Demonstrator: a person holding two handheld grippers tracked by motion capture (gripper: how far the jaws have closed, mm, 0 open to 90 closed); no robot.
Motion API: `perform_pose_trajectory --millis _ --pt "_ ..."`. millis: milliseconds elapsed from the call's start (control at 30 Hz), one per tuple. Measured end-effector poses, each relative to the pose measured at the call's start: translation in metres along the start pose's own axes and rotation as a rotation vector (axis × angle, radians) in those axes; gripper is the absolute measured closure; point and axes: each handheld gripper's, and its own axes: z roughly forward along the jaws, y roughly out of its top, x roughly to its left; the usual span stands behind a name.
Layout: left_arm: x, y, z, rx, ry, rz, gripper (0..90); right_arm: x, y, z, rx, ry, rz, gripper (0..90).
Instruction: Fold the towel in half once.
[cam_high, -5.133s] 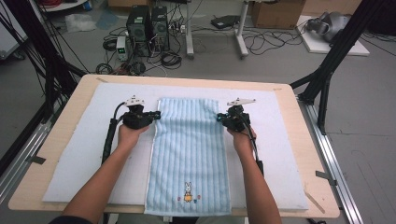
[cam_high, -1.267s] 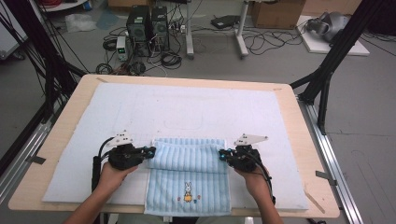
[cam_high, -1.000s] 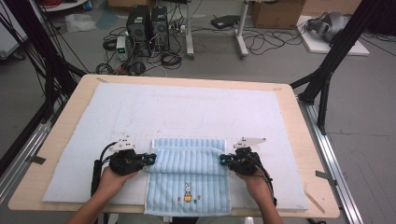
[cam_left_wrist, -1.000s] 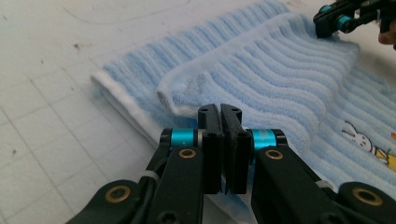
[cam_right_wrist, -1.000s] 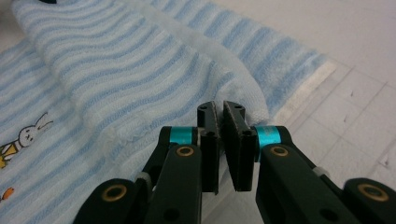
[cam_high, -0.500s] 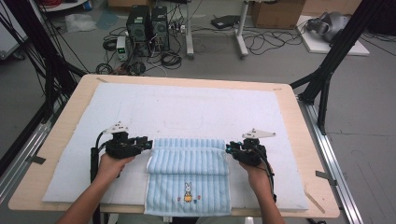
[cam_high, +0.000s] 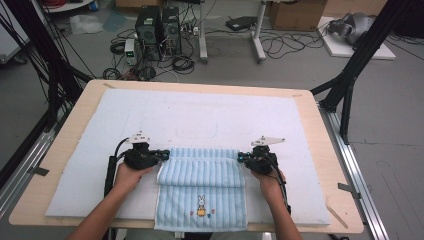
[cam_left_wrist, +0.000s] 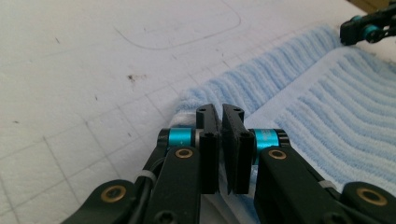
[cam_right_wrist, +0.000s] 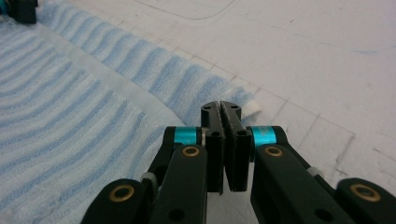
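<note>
A light-blue striped terry towel (cam_high: 202, 187) with a small embroidered rabbit (cam_high: 201, 202) lies flat. Its far part is doubled back toward the person, so a rounded fold forms its far edge. A white foam pad (cam_high: 200, 115) spreads out from under the towel to the left, right and far side, and the pale wooden bench (cam_high: 332, 170) borders it beyond.

The fold runs left to right. The left gripper (cam_high: 164, 155) sits at the towel's left end of that fold and the right gripper (cam_high: 241, 157) at its right end, the two pointing inward at each other. Each hand is therefore nearest its own corner, and neither has an advantage.

In the left gripper view the left gripper (cam_left_wrist: 220, 112) shows its jaws pressed nearly together after just closing. The towel's corner bulges just beyond and beneath the tips, and no cloth is visible between the pads. The right gripper view shows the same for the right gripper (cam_right_wrist: 221, 108): the jaws have just been closing and now stand narrow and empty, with the towel's white-hemmed corner just past them.

I judge this fold to be laid. The towel's longer run is still from the fold toward the person. If a further fold follows, the cloth to be taken lies straight ahead of each pair of jaws, which would have to open before biting the doubled corners.
</note>
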Motion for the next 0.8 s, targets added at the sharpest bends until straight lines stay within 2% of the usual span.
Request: perform_pose_trajectory --millis 100,200,267,367,400,500,533,633,700,767,800 --pt "0.002 0.002 -0.001 -0.026 -0.004 -0.019 85.1 0.0 0.001 -0.001 -0.027 -0.006 0.007 88.6" --pt "0.005 0.004 0.0 -0.053 0.012 -0.045 85.1 -0.002 0.005 -0.002 -0.048 -0.021 0.017 88.6" --pt "0.008 0.004 0.003 -0.046 0.028 -0.054 85.1 -0.004 0.007 -0.001 -0.059 -0.037 0.02 88.6" --pt "0.009 0.003 0.008 -0.023 0.048 -0.059 84.6 -0.006 0.008 0.005 -0.048 -0.055 0.032 88.6" --pt "0.01 0.003 0.008 -0.022 0.06 -0.07 82.0 -0.007 0.008 0.008 -0.041 -0.064 0.028 88.6" --pt "0.011 0.003 0.006 -0.01 0.105 -0.071 61.4 -0.008 0.007 0.013 -0.022 -0.085 0.023 88.3" --pt "0.012 0.002 0.005 0.004 0.102 -0.061 60.6 -0.007 0.007 0.013 -0.021 -0.089 0.014 86.6" --pt "0.012 0.002 0.006 0.024 0.088 -0.066 52.8 -0.005 0.008 0.011 -0.04 -0.101 0.026 70.1" --pt "0.011 0.003 0.009 0.043 0.075 -0.05 52.4 -0.006 0.009 0.014 -0.022 -0.097 0.043 60.1" --pt "0.008 0.004 0.012 0.051 0.074 -0.029 53.2 -0.004 0.008 0.02 0.014 -0.117 0.022 58.3" --pt "0.006 0.004 0.012 0.055 0.086 -0.013 54.4 -0.004 0.008 0.021 0.016 -0.12 0.025 58.4"
